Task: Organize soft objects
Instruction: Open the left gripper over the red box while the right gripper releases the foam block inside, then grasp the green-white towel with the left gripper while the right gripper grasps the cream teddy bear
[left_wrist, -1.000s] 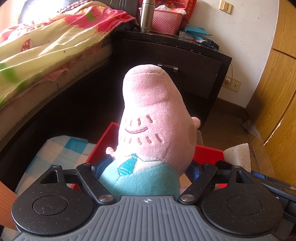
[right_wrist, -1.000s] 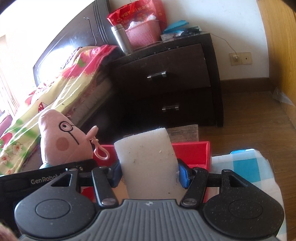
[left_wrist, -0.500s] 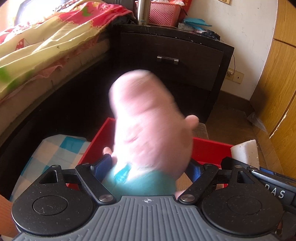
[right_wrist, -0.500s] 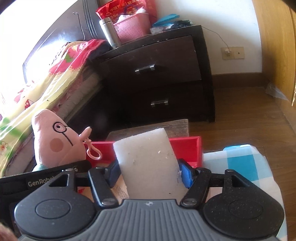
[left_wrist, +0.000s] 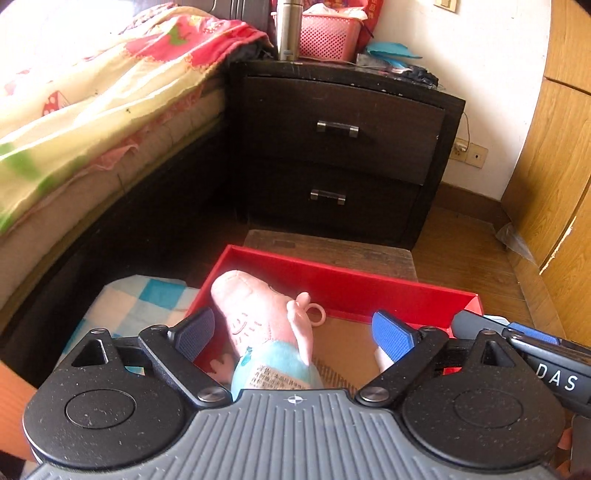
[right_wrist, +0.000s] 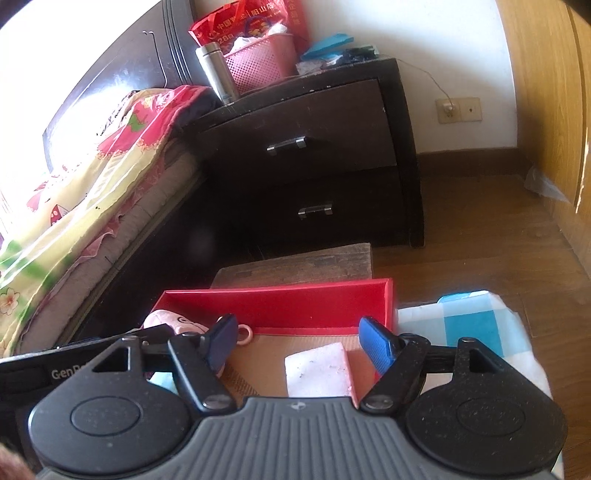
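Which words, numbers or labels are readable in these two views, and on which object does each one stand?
"DAS": white letters on the right gripper, seen in the left wrist view.
"GenR", cut off: on the left gripper, seen in the right wrist view.
"28", beside Chinese characters too blurred to read: on the red bag.
Printed tag on the plush pig: too small to read.

Wooden floor (right_wrist: 480, 240) carries the dark nightstand (right_wrist: 314, 166) and a worn wooden stool (right_wrist: 303, 264) — the red box (left_wrist: 351, 284) rests partly on the stool, flanked by blue-checked cloth (right_wrist: 472, 325); inside the box lie a pink plush (left_wrist: 266, 325) and white sponge (right_wrist: 317, 373) — apart
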